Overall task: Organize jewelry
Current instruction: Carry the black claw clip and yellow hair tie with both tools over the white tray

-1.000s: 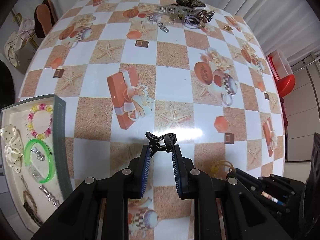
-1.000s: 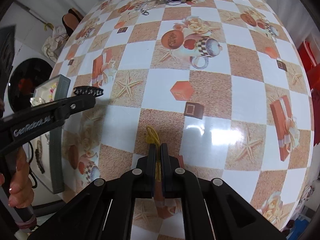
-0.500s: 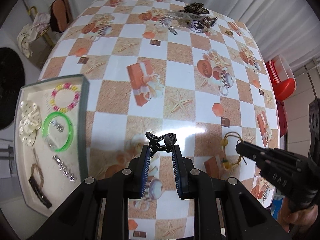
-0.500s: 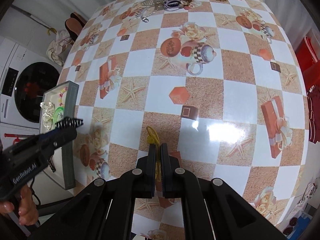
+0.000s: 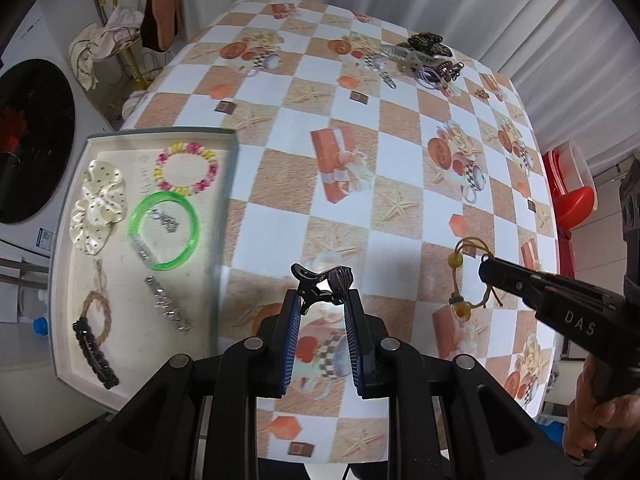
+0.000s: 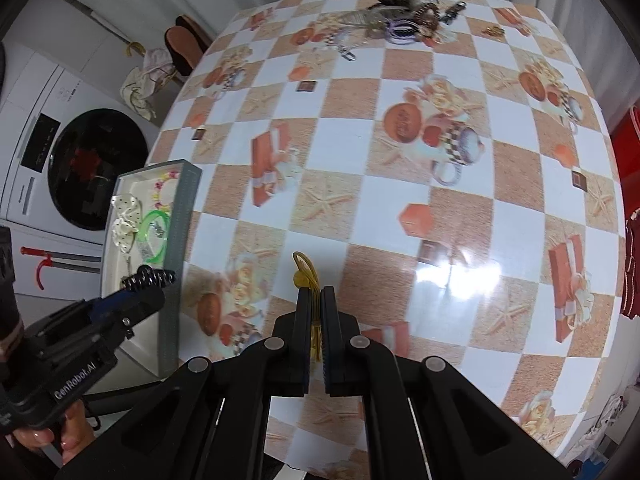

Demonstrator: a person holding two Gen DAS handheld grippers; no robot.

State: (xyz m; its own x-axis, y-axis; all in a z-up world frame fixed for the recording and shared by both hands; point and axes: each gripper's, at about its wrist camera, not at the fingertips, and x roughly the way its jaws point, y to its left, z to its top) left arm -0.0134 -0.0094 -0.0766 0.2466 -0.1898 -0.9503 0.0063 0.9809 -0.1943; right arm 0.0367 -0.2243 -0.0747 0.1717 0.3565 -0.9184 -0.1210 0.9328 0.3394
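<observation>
A black hair clip [image 5: 322, 280] is clamped between the tips of the left tongs [image 5: 322, 308] and held above the surface [image 5: 280, 232], just beside the tray [image 5: 224, 200] at the surface's left edge. A yellow cord bracelet [image 6: 306, 276] is pinched in the closed right tongs [image 6: 316, 300], hanging clear of the surface near its front edge. A green bangle [image 5: 164, 230], a beaded bracelet [image 5: 186, 168], a cream scrunchie [image 5: 98, 206] and a few clips are seen lying in the tray, while a pile of accessories [image 5: 420, 60] is left at the far edge.
</observation>
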